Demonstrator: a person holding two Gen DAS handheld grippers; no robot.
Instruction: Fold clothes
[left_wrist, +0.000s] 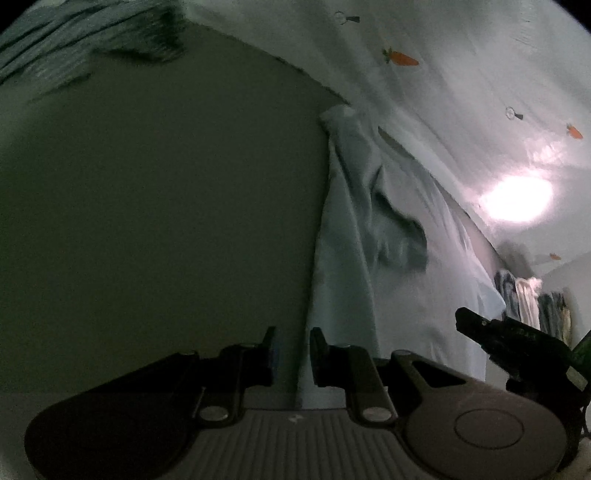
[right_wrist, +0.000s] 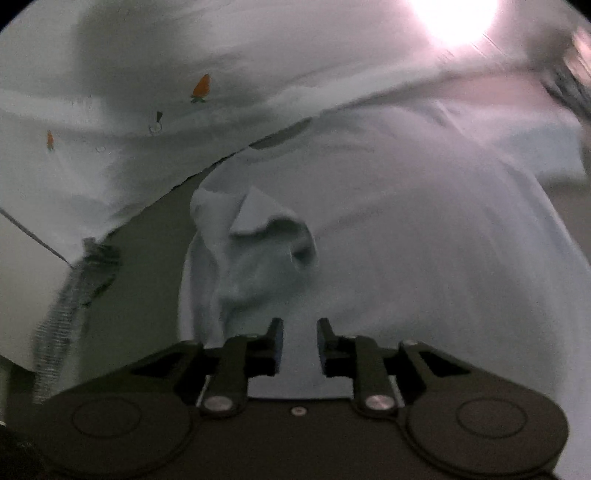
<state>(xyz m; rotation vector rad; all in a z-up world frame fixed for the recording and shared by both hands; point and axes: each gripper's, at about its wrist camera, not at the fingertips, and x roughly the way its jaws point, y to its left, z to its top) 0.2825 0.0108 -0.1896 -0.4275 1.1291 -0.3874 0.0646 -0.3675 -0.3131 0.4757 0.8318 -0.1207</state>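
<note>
Hovering with its jaws parted and nothing between them, the left gripper (left_wrist: 291, 356) stands over the near edge of the pale blue garment (left_wrist: 391, 266), which lies just ahead of and to the right of its fingertips. The right gripper (right_wrist: 300, 345) is likewise released and empty, with the same pale cloth directly beneath and ahead of its fingers. In the left wrist view the right tool shows as a dark shape low at the right, near the garment's far side.

Judgement: a fold appears to have been laid down, and both tools are free of the cloth. A bunched flap, possibly a sleeve (right_wrist: 266, 236), sits crumpled just ahead of the right gripper, left of centre. The next move likely calls for a fresh pinch on that flap or on a garment edge, taking a single layer and not the bulk beneath.

Left of the left gripper lies the dark green surface (left_wrist: 147, 206), bare. Beyond the garment runs a white sheet printed with carrots (left_wrist: 443, 92), its edge touching or close to the cloth. A grey striped textile (left_wrist: 74, 40) lies farther off at the upper left. A strong glare (left_wrist: 517, 199) washes out the sheet at the right. Hanging items at the far right are too blurred to identify. Nothing stands between either tool and the garment.
</note>
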